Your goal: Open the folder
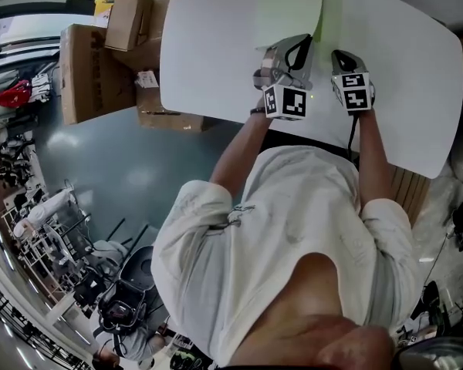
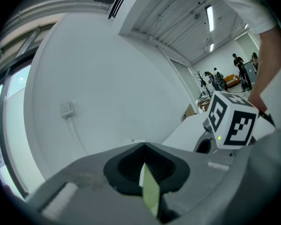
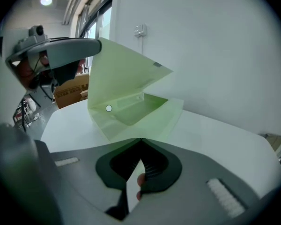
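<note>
Currently my left fingers (image 2: pixel 124 170) are clamped on the cover edge of the pale green folder (image 3: pixel 131 102). The cover stands raised and tilted above the lower leaf. My right fingers (image 3: pixel 161 165) pinch that leaf's near edge. It lies flat on the white worktop (image 1: pixel 417 91), which spreads wide around the folder.

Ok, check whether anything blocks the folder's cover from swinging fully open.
Nothing visible does. The left gripper is shut on the lifted cover of the folder, and only bare white table shows around it.
</note>
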Demonstrator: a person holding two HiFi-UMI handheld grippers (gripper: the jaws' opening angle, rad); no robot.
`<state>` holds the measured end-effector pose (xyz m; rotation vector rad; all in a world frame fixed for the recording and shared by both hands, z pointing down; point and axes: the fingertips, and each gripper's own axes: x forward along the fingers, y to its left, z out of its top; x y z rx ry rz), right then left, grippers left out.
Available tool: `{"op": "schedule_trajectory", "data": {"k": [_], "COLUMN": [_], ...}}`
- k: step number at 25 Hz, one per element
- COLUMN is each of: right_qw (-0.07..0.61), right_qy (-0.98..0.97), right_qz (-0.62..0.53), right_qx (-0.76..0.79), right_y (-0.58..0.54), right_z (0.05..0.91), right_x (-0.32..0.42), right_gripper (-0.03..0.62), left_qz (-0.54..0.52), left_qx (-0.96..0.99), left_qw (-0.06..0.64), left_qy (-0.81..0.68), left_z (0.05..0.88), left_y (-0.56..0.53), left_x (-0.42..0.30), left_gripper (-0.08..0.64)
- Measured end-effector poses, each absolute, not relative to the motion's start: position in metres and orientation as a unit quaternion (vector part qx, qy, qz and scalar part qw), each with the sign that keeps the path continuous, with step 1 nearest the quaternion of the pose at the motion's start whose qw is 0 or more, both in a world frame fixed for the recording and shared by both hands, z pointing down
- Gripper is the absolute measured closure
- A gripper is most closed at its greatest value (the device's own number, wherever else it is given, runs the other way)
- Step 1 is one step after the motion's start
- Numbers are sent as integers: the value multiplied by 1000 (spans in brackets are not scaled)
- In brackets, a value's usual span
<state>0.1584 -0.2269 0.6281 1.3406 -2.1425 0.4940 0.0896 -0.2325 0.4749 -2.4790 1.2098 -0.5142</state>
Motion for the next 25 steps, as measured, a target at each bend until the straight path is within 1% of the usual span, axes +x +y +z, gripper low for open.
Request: {"op": "schedule_trajectory", "data": {"k": [5,10,14,18,22,25], "right_qw": [286,285,289,302,296,304], "right_qy": [-772,-742,-710,-677,-664,-655], "right_qz": [187,202,202,206,217,207], "right_qx": [535,572,610,639,652,660], "right_y": [-224,-210,-229,-233,-233,-232], "right_z": [623,611,631,627,627,627], "right_x": [160,175,160,158,157,156], "right_gripper": [591,592,591,592,591,591], "left_qz": [-164,-144,-132,-121,-125,-114], "left_qx": [-869,-867,-870,-873,-874,-874], "left_qw": [164,161,155,148,154,145], "left_qy": [438,448,449,448,444,450], "left_z": [455,434,444,440,443,440], "left_y": [-234,-224,-242,-246,-247,-250], "left_x": [74,73,47,37,27,19], "left_gripper": [557,557,557,557,557,557]}}
